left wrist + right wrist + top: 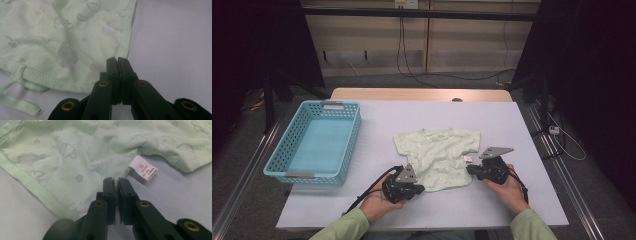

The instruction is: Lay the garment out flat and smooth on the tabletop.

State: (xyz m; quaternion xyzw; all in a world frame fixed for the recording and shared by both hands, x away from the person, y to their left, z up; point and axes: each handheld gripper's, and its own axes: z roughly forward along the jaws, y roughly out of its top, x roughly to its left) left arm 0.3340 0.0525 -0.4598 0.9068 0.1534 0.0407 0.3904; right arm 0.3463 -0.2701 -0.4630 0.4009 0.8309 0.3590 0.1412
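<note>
1. While both tongs sit at the near hem of the pale green baby shirt [438, 156], the garment lies spread flat on the surface [522, 130], straight ahead of them and between the two hands.
2. The left tongs [419, 189] have their jaws pressed together at the shirt's lower left corner; in the left gripper view the tips [117, 61] meet right at the stitched side hem, and whether a fold of cloth is pinched between them I cannot tell.
3. The right tongs [473, 169] are likewise closed, at the shirt's right edge; in the right gripper view the tips [114, 182] rest on the cloth just beside the white size tag [143, 168].
4. The shirt's long axis runs away from the tongs, hem near, neck far, so each hand is nearest its own bottom corner.
5. The blue basket [292, 150] stands well apart, beyond the left tongs and to their left; any carry there looks shorter for the left hand.
</note>
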